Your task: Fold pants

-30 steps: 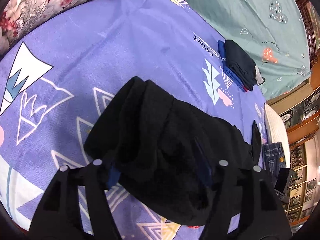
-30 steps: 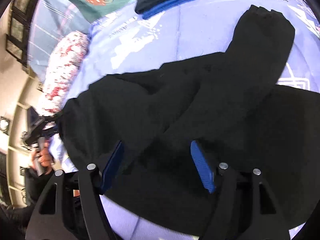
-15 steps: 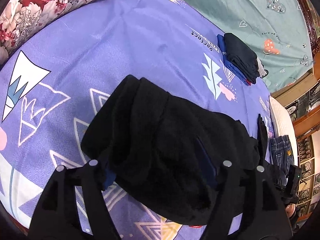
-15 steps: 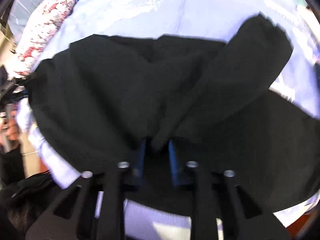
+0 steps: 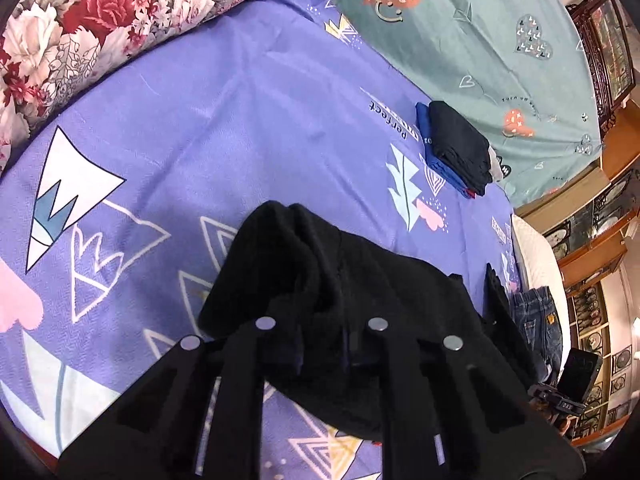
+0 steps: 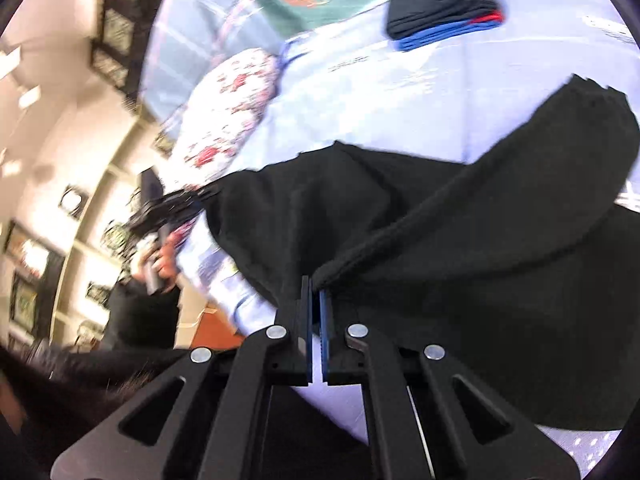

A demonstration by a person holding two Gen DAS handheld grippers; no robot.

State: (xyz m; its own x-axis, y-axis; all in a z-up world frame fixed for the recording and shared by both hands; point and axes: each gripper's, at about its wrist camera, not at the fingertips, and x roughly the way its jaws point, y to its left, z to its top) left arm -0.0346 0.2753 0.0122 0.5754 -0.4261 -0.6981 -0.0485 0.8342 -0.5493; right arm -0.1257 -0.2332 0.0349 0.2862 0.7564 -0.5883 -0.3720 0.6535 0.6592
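Observation:
Black pants [image 5: 344,292] lie bunched on the purple patterned bedsheet [image 5: 200,140]. My left gripper [image 5: 322,344] has closed on a thick fold of the black pants, its pads buried in the cloth. In the right wrist view the black pants [image 6: 460,240] spread across the sheet, one leg lying over the rest toward the upper right. My right gripper [image 6: 317,300] is shut on an edge of the pants, blue pads almost touching, and lifts that edge off the bed.
A stack of folded dark and blue clothes [image 5: 456,148] sits at the far side of the sheet [image 6: 440,4]. A floral pillow [image 5: 100,20] lies at the back left. Jeans [image 5: 536,328] lie at the right edge. A teal blanket [image 5: 480,32] lies behind.
Both grippers have closed on the pants: the right one first, then the left. The right gripper has pulled back and lifted its edge; its view swung left.

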